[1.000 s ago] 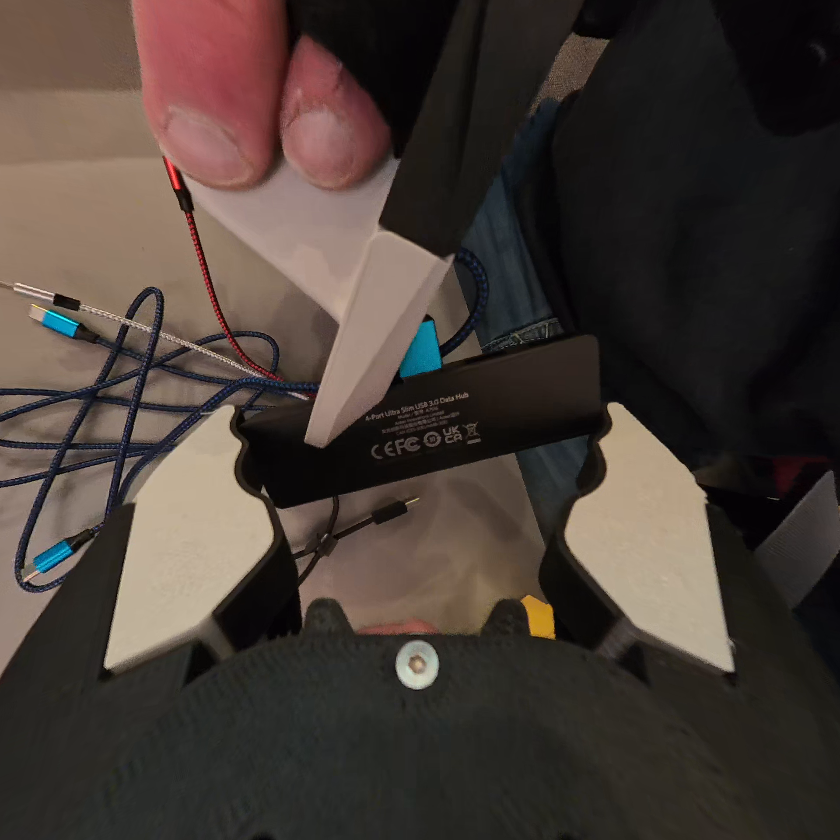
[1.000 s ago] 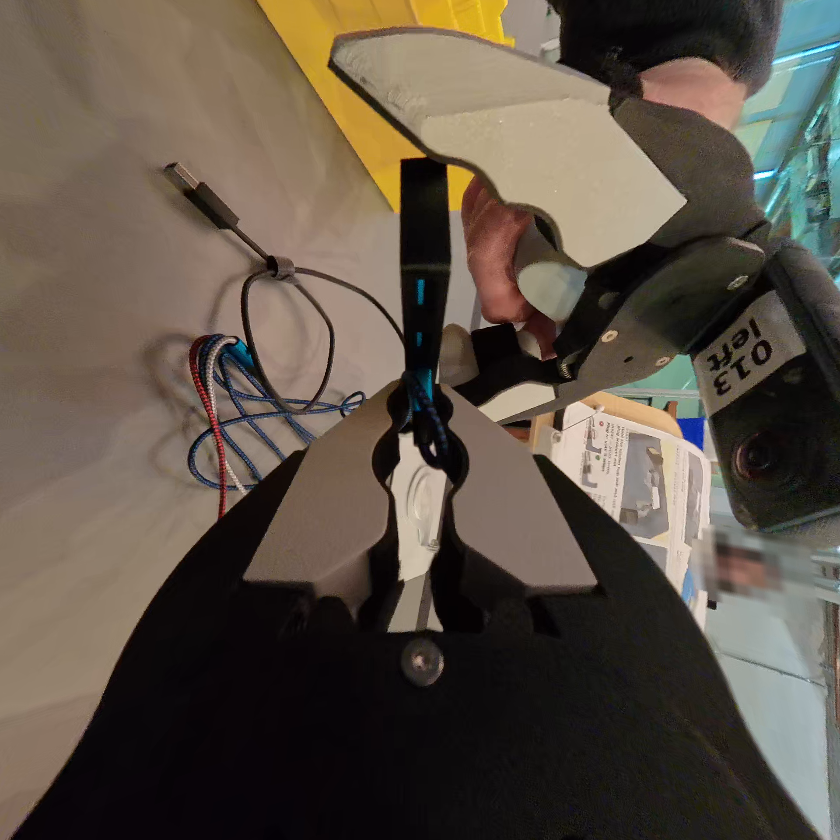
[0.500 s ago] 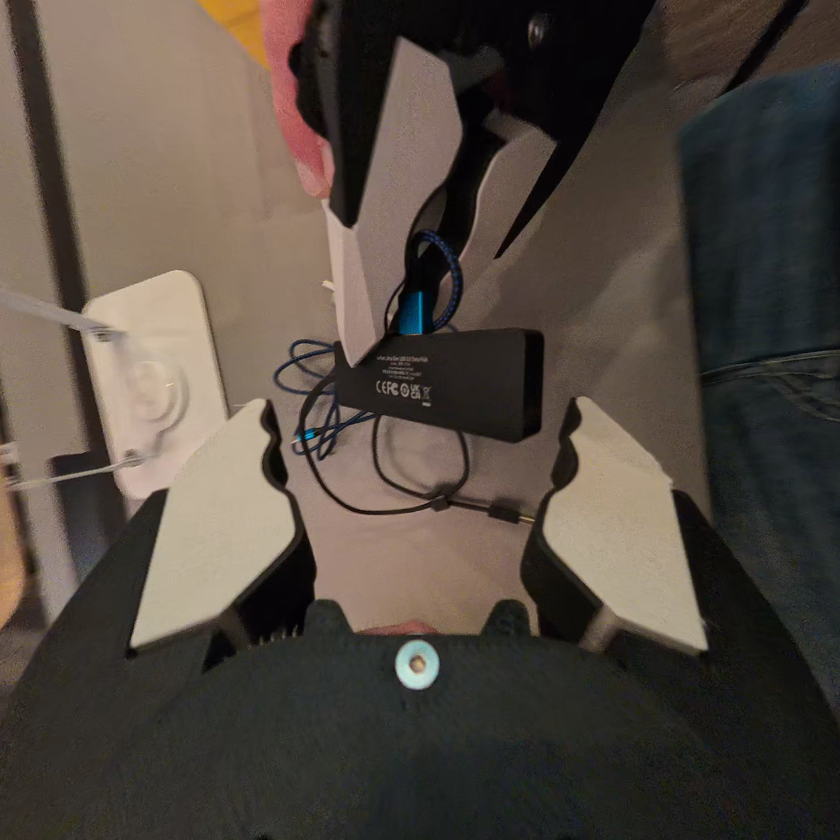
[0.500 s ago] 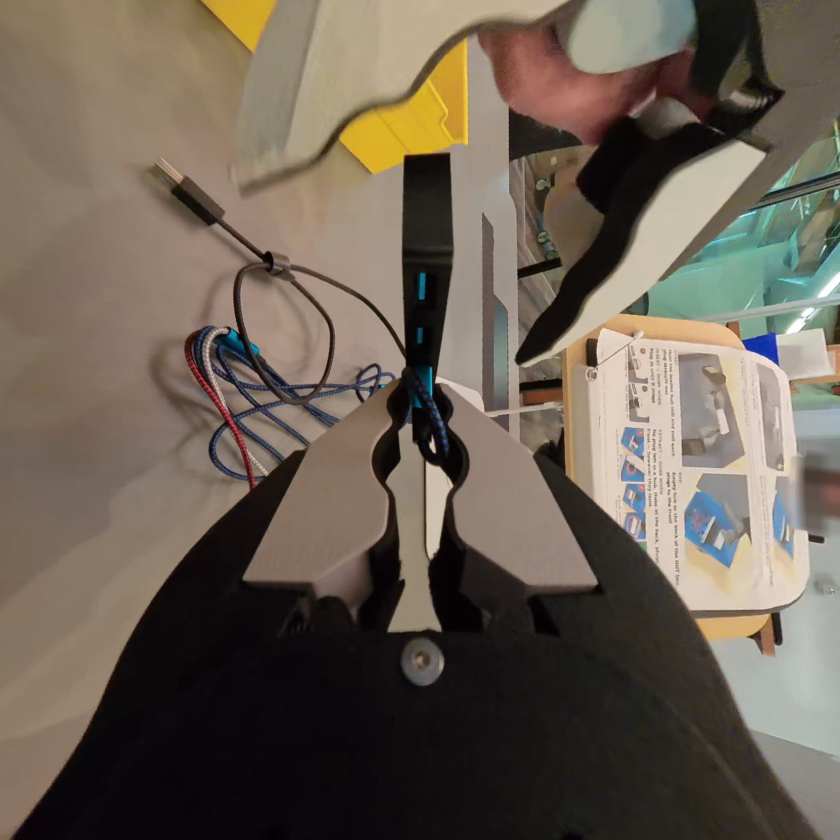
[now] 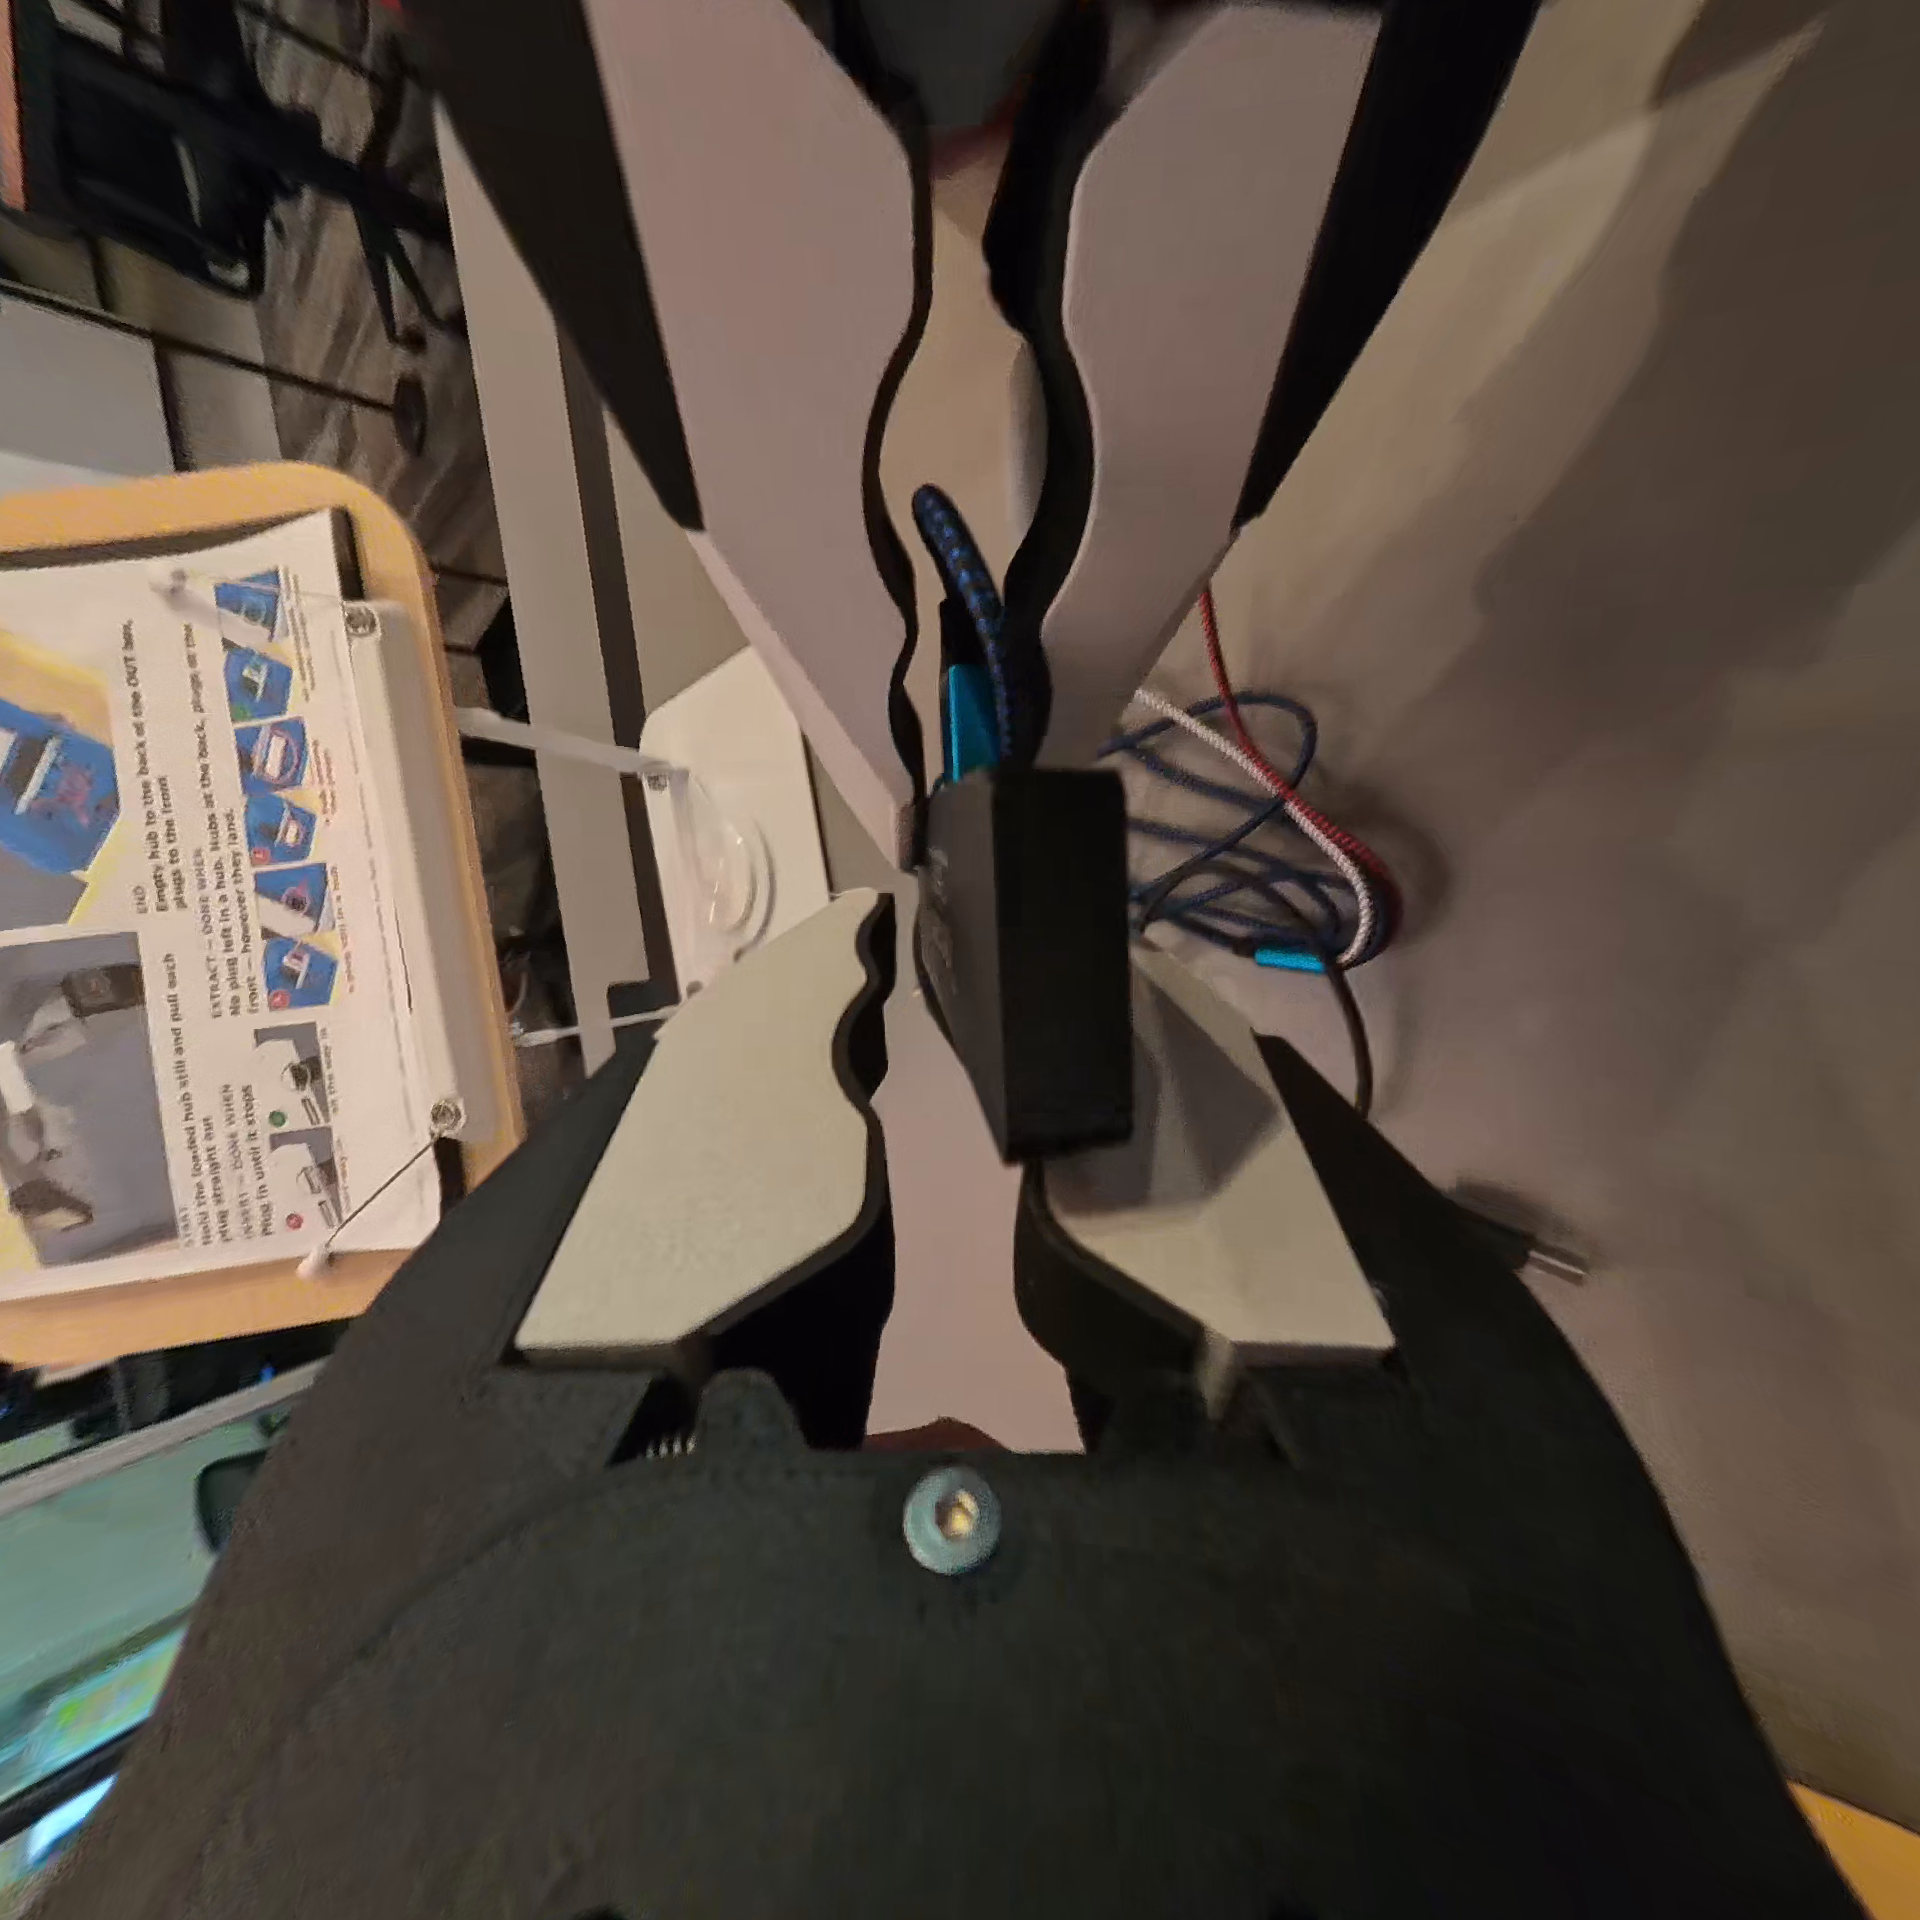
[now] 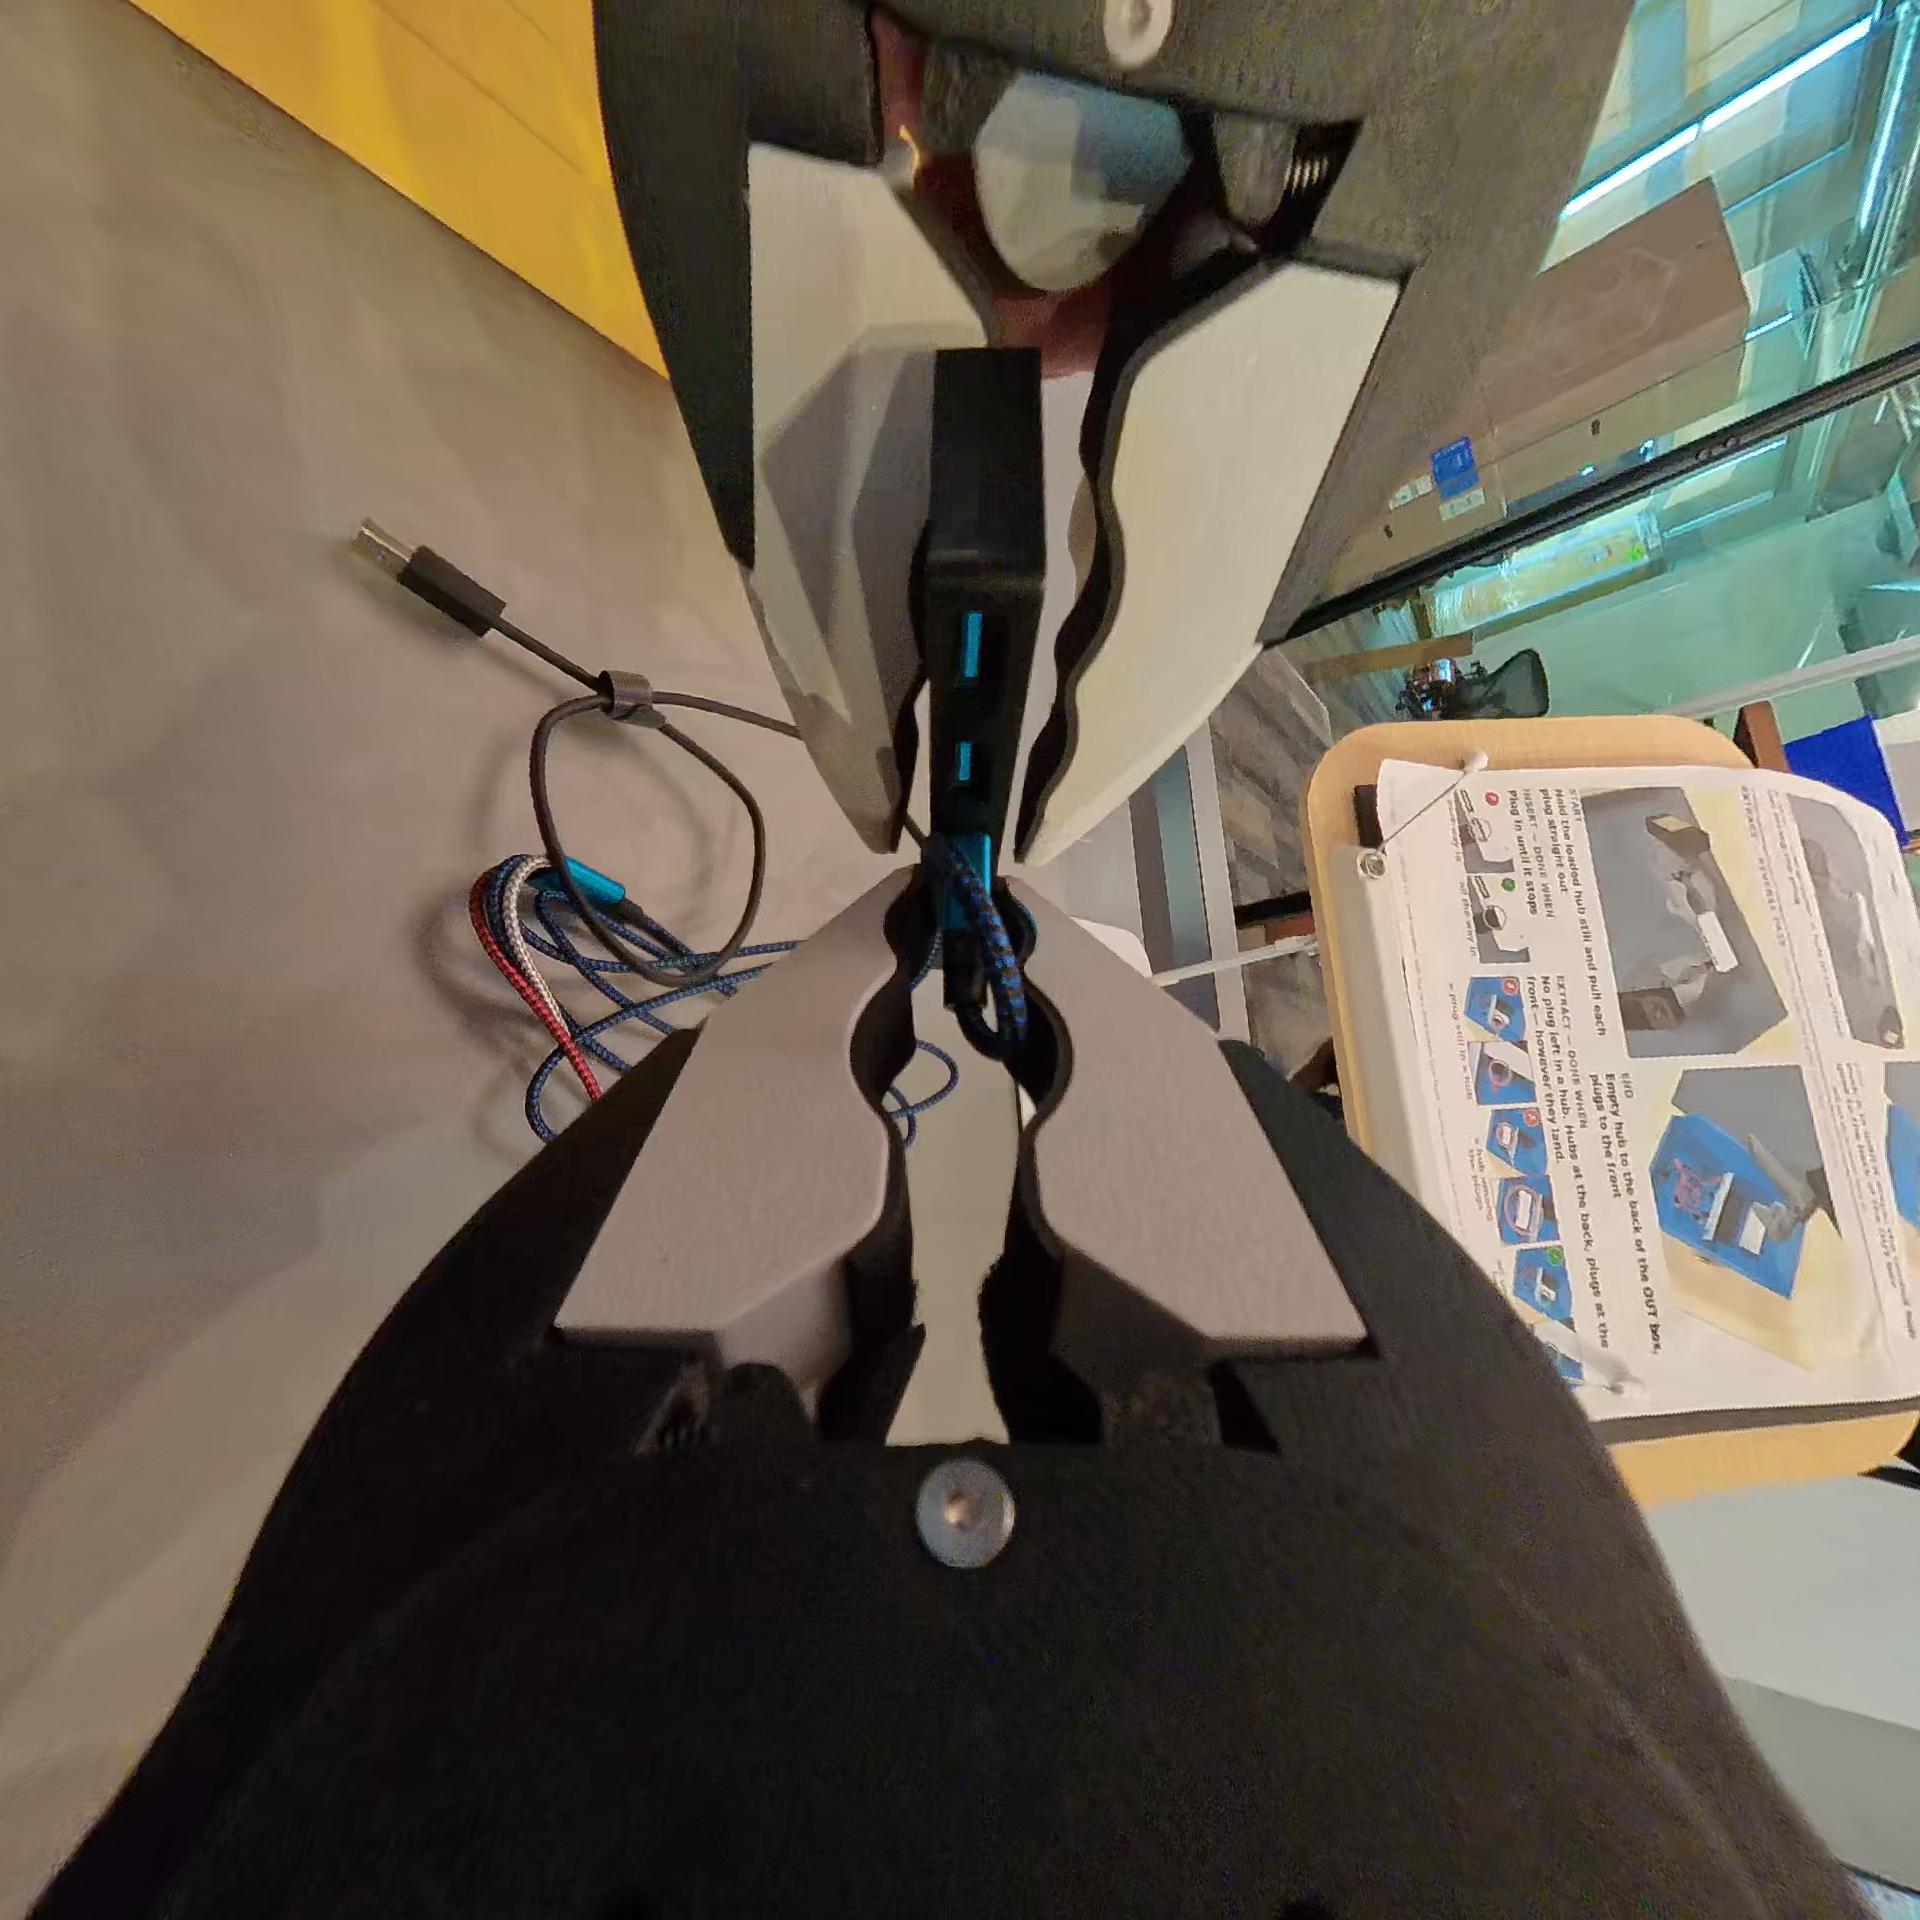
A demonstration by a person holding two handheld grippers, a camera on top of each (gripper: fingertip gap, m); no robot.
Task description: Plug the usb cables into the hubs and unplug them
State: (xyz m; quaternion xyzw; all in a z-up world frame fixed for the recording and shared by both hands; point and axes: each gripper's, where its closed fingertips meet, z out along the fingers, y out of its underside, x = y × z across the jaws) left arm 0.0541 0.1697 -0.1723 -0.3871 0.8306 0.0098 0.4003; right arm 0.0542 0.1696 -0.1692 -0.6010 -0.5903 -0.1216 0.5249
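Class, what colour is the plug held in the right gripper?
Bright blue plug, clearest in the right wrist view.

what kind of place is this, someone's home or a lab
Probably a lab or office workspace: a grey table beside a yellow bin, an illustrated instruction sheet on a stand, and glass partition walls behind.

Matte black slab hub (image 6: 982, 540), blue ports. Blue-black braided cable (image 6: 987, 966), cyan metal plug. Loose cables (image 6: 540, 966): red-black, white braid. Grey bench (image 6: 260, 520); yellow bin (image 6: 468, 135).
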